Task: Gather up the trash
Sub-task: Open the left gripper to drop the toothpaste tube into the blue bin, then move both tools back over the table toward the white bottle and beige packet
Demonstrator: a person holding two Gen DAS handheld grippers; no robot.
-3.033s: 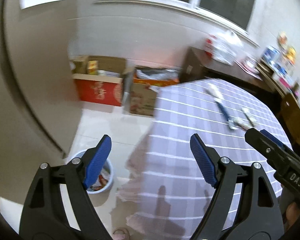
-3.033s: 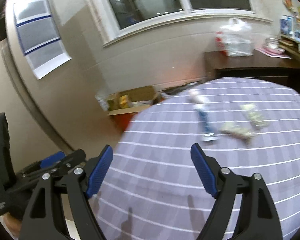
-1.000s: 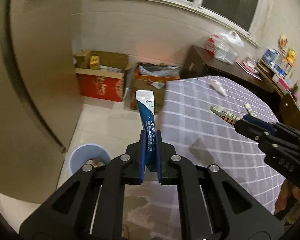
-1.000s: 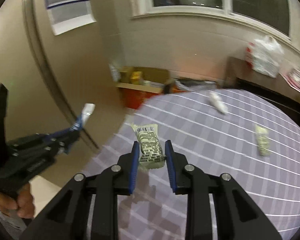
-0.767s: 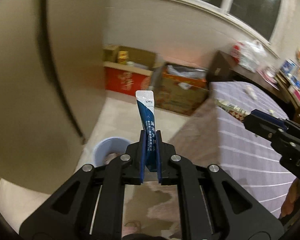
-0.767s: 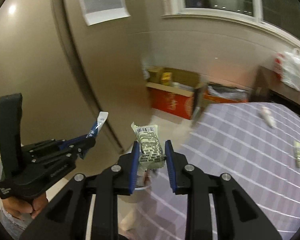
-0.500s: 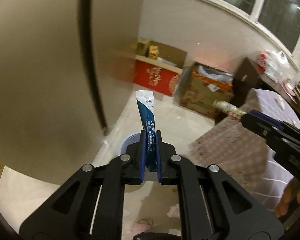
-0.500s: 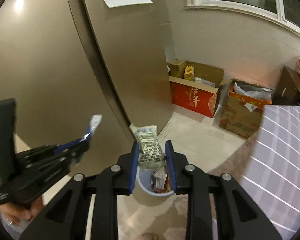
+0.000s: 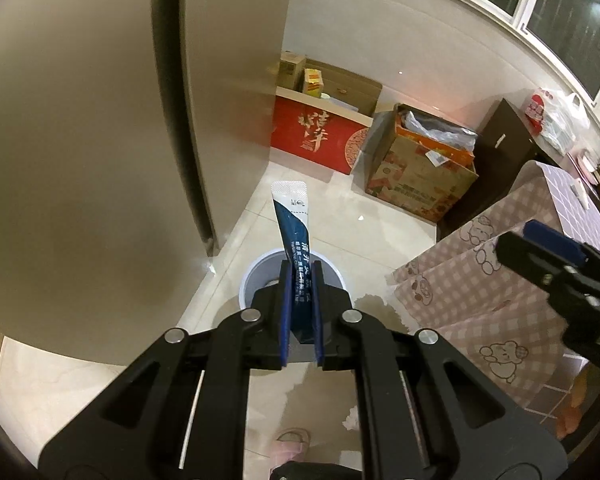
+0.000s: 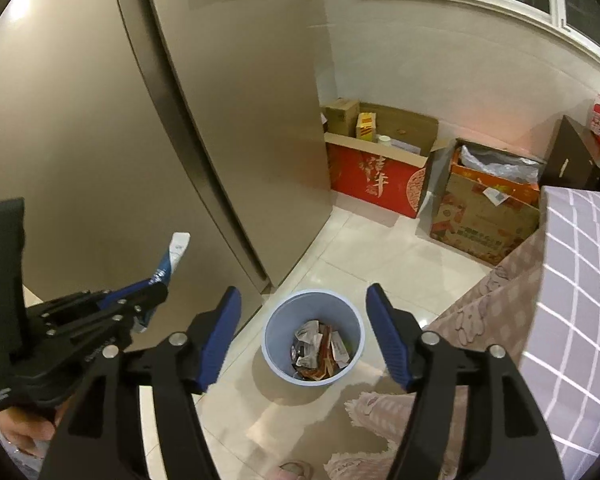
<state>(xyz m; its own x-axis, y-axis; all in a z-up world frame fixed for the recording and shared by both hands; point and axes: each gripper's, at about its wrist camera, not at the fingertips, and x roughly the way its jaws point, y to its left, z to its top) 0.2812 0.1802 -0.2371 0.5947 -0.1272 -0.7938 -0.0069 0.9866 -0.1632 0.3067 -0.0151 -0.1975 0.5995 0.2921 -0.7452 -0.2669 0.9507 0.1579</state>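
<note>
Nearest me: left gripper (image 9: 299,312), fingers (image 9: 285,312) clamped flat on a slim blue-and-white foil sachet (image 9: 294,232), which stands upright out of the grip, sealed white end at 12 o'clock. Grip sits on its lower half; the free end is long.

Right gripper (image 10: 302,332): fingers (image 10: 220,332) spread wide, nothing between them.

Below and just beyond both: round pale-blue plastic waste bin (image 10: 274,344) on the cream tiled floor (image 10: 380,256). In the right wrist view it sits framed between my open fingers, with crumpled wrappers (image 10: 320,350) already in the bottom. In the left wrist view its rim shows directly behind the closed fingers, so I judge the sachet to be roughly over the opening, though the view cannot confirm this exactly.

Step in hand: release the sachet into the bin. Notes for doing it well: tip the sachet's free end downward over the middle of the opening before letting go, since a light foil strip may flutter or cling to a pad. Open fully, in one motion. Keep clear of the pink bear-print cloth (image 9: 480,288) hanging from the counter at 3 o'clock.

Farther, 12 to 1 o'clock: red printed cardboard box (image 10: 374,182) and brown cardboard carton (image 10: 482,222) against the wall. At 9 to 11 o'clock: tall beige cabinet door (image 10: 80,120).
</note>
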